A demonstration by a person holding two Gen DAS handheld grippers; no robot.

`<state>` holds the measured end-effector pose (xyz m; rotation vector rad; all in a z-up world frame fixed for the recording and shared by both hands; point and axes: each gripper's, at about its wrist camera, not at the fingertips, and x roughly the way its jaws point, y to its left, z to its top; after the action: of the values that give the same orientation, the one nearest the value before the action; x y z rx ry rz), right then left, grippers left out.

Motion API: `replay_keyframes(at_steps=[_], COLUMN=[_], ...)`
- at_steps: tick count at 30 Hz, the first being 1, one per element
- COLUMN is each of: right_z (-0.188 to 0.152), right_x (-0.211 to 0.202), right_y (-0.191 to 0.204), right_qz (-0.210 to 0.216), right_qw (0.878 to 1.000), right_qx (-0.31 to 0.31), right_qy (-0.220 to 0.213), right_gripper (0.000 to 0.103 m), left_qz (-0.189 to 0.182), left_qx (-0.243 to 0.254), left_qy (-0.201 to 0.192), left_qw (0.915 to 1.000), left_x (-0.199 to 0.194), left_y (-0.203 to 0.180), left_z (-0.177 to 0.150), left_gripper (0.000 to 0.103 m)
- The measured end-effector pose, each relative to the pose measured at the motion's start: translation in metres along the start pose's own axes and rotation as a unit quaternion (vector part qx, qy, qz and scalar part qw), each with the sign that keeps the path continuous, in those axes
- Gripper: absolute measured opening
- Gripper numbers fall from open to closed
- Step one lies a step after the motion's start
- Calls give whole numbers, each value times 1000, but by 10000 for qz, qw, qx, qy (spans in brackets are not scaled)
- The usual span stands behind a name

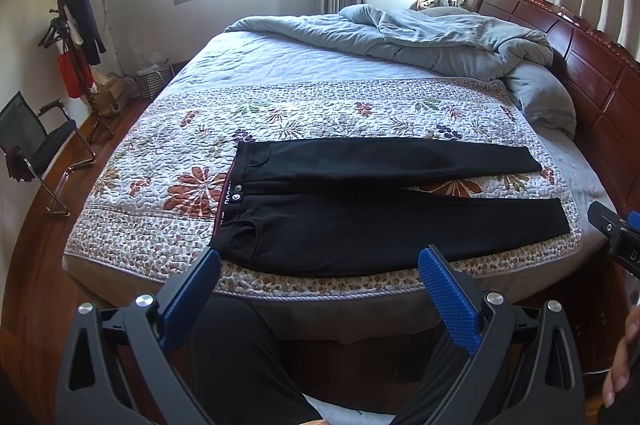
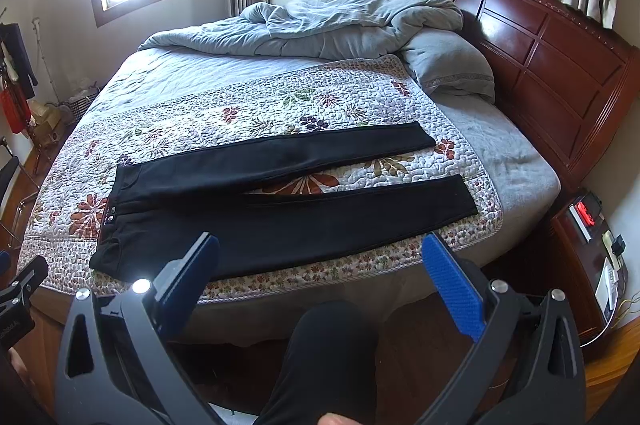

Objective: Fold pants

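Your left hand-held gripper (image 1: 320, 267) and right hand-held gripper (image 2: 320, 253) both hang released, short of the bed's near edge. Beyond them, the black pants (image 1: 360, 221) lie flat on the floral quilt (image 1: 168, 153), waistband left, legs spread right. Grey duvet (image 1: 420, 37) bunched behind.

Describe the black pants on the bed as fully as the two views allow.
The black pants lie flat and unfolded on the floral quilt, near the bed's front edge. The waistband, with two metal buttons and a red inner trim, points left; the two legs run right, spreading slightly so quilt shows between them. A front pocket seam is visible. The fabric looks matte, smooth and stretchy. Only the quilt touches them; both tools hang open, short of the bed.
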<state>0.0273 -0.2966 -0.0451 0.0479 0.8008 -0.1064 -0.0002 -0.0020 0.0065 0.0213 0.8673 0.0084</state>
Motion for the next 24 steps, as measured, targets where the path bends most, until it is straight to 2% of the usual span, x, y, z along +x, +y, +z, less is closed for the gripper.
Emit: replay_keyframes(at_steps=[24], right_z=[-2], right_x=[11], right_y=[-2], right_qz=[1], right_qw=[10000], right_qx=[18], right_qy=[88], right_gripper=[101], left_qz=[18], left_qx=[6], left_qy=[63], left_qw=[10000], left_x=[9], left_y=[3], left_z=[-1], left_gripper=[99])
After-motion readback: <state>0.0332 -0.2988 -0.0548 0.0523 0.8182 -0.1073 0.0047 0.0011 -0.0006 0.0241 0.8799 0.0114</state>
